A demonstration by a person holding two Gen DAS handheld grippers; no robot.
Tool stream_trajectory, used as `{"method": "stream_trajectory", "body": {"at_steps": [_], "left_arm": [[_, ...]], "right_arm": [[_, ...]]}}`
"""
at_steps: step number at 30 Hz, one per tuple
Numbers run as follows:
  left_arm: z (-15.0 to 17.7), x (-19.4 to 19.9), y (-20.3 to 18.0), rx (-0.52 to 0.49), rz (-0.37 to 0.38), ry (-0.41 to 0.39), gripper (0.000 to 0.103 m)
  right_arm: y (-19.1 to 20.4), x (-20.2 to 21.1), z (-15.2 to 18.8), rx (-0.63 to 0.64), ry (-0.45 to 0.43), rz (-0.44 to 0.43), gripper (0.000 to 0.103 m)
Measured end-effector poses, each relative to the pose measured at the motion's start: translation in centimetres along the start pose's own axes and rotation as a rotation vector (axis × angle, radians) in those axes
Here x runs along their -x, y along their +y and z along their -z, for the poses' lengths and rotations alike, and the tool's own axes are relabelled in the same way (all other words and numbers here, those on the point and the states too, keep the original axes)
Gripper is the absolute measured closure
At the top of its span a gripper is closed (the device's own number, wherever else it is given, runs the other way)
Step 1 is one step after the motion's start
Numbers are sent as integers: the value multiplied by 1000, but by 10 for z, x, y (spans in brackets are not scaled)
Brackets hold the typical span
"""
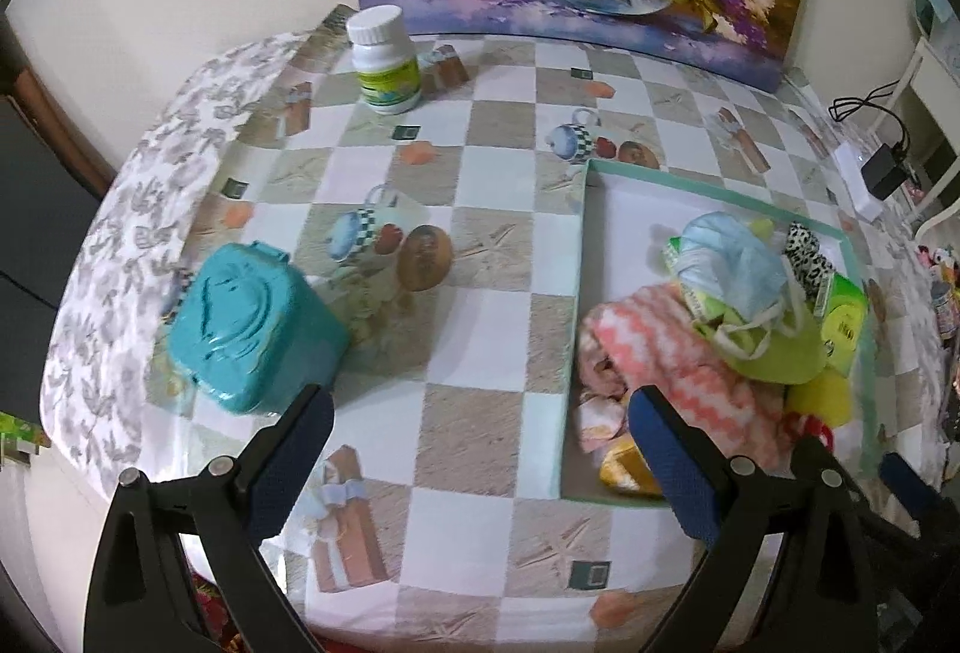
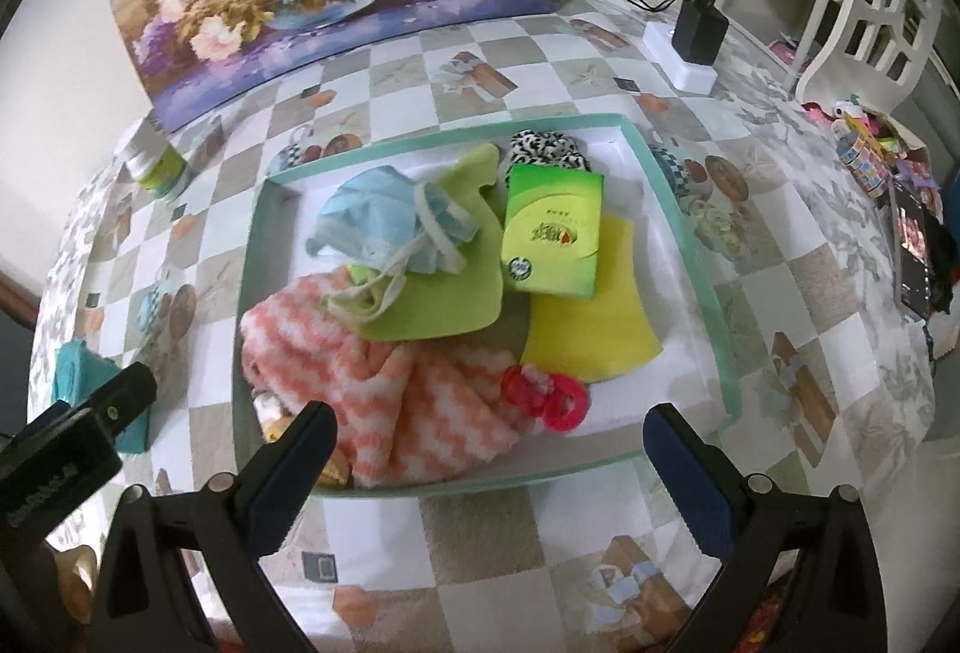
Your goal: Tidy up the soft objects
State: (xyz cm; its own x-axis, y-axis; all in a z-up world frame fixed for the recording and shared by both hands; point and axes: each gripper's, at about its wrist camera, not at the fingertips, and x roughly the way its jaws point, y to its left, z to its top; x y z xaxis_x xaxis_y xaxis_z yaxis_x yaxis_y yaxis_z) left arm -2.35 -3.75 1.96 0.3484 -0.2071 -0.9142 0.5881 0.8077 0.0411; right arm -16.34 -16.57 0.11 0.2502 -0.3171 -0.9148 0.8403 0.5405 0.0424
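1. Above the table's near edge, the left gripper [image 1: 480, 449] hovers level, fingers spread wide, holding nothing.
2. Beside it, the right gripper [image 2: 489, 449] likewise gapes empty.
3. Just ahead of both, the tray [image 2: 678, 209] holds a pink towel [image 2: 384, 383], blue mask [image 2: 372, 221] and green cloth [image 2: 444, 305].
4. Farther left stands a teal box [image 1: 252, 329].

Fluffy pink-white cloth towel [image 2: 384, 401]; thin blue non-woven mask [image 2: 372, 221]; glossy green paper packet [image 2: 555, 233]; glossy teal plastic box [image 1: 252, 329]; shiny desk [image 1: 468, 353] covering; textured blue pads [image 2: 288, 479] on matt black hand-held gripper [image 2: 489, 467].
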Motion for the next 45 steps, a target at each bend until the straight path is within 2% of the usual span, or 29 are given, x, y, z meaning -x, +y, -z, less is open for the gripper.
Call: {"method": "stream_trajectory", "body": {"at_steps": [6,14,20,30,45], "left_arm": [[13,6,2,-7,-34,-16,4],[21,11,9,7,-58,-19,4],[25,5,12,11,-83,17,4],[18,1,37,96,-82,50,4],[16,-1,53,115,-51,75,4]], "right_arm": [[6,7,6,20,-9,-36,0],[8,11,6,32,-20,-28,0],[13,12,5,55,-16,-33,0],[24,15,6,114,-26,-25,0],[23,15,6,117,-25,-20,0]]}}
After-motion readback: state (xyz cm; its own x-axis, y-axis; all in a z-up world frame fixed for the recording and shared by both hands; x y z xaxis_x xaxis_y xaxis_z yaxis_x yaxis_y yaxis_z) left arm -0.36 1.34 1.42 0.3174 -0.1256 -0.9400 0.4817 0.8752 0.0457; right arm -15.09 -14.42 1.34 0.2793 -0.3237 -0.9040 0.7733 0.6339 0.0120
